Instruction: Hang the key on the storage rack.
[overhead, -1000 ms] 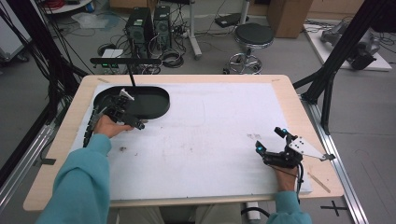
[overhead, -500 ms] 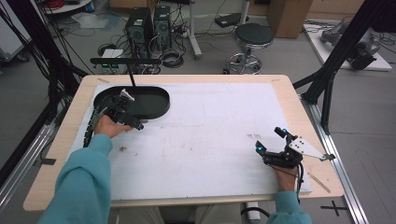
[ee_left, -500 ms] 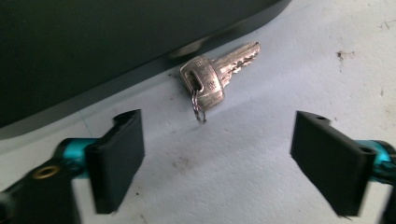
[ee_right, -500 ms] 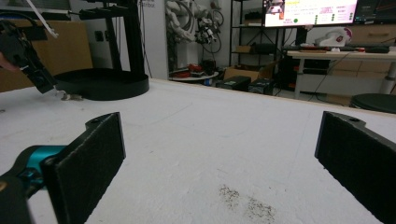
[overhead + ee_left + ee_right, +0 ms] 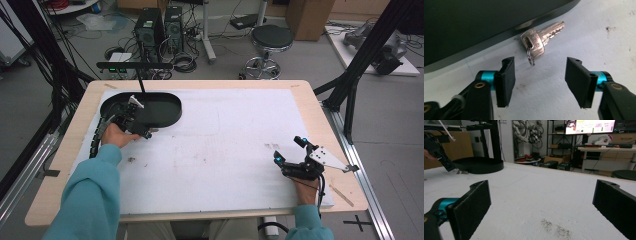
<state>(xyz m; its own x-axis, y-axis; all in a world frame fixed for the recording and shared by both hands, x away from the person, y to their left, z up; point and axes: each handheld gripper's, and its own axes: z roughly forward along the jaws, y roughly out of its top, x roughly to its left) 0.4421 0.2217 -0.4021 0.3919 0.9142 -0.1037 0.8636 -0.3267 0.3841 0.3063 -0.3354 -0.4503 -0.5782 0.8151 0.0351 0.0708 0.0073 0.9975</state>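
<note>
Left gripper (image 5: 537,82), jaws just been closing but not touching anything yet, straddles the ring end of the keys (image 5: 539,40) lying upper centre of its view against the black tray (image 5: 474,27) rim, ready to pinch; right gripper (image 5: 291,152) idles wide open, lower right.

So the keys (image 5: 537,41) lie flat on the table (image 5: 225,150), right up against the near rim of the tray (image 5: 160,107) at the far left. Left claw (image 5: 145,134) sits just before them, right claw (image 5: 289,150) well apart near the right edge.
</note>
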